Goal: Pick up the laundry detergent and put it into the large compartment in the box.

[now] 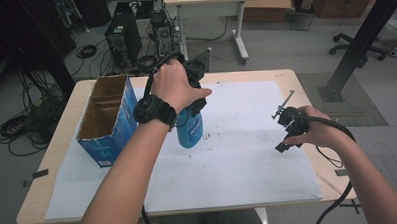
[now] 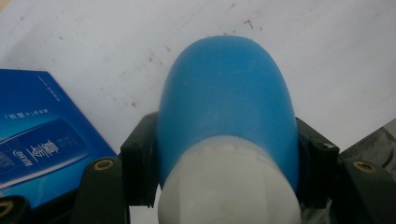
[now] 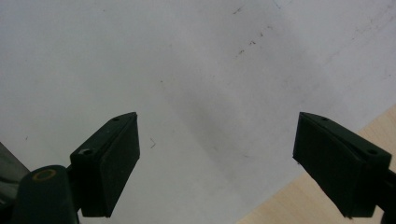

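The bottle [image 1: 190, 128] is bright blue with a milky white top end, as the left gripper view shows. The box [image 1: 106, 120] near the counter's left edge is deep blue outside with pale lettering, brown cardboard inside. A white sheet [image 1: 238, 155], speckled with small dark marks, covers the pale wooden counter [image 1: 62, 127]. Both grippers' jaws are black.

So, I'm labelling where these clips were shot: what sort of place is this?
Most likely a lab or workshop. A computer tower stands on the floor amid loose cables, an office chair sits behind, and the table carries a white sheet.
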{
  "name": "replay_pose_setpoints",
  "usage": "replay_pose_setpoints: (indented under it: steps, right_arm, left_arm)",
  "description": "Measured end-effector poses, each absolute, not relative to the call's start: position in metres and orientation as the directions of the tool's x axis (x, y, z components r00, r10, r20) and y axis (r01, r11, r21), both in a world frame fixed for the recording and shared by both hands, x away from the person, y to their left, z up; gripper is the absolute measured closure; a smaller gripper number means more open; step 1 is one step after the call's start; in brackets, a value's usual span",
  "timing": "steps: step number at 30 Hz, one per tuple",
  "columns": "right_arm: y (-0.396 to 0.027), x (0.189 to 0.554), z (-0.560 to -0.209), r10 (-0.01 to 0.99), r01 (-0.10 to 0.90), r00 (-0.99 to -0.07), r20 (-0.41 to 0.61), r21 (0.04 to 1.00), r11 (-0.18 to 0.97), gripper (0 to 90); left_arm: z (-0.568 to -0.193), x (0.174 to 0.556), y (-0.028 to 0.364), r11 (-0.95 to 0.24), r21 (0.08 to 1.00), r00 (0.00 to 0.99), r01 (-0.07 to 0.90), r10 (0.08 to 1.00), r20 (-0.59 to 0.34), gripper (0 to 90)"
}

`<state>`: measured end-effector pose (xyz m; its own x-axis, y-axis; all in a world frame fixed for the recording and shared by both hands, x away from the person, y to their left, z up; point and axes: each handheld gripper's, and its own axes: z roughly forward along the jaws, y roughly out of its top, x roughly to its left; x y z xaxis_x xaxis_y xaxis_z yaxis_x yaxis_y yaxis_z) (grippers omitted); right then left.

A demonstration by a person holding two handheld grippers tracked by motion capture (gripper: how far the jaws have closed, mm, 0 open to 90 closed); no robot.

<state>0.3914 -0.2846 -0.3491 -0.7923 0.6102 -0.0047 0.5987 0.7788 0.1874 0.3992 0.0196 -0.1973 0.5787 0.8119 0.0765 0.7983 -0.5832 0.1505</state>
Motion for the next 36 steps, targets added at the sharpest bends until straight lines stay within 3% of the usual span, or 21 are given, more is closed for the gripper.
replay_pose_setpoints:
  steps: [36]
  right_arm:
    - [-0.268,0.39,-0.328,0.603,0.592,-0.798,-0.011,0.176,0.787,14.7]
  left_arm:
    - [-0.162,0.406,0.032,-0.593,0.146,0.589,0.792,0.805,0.07,37.8]
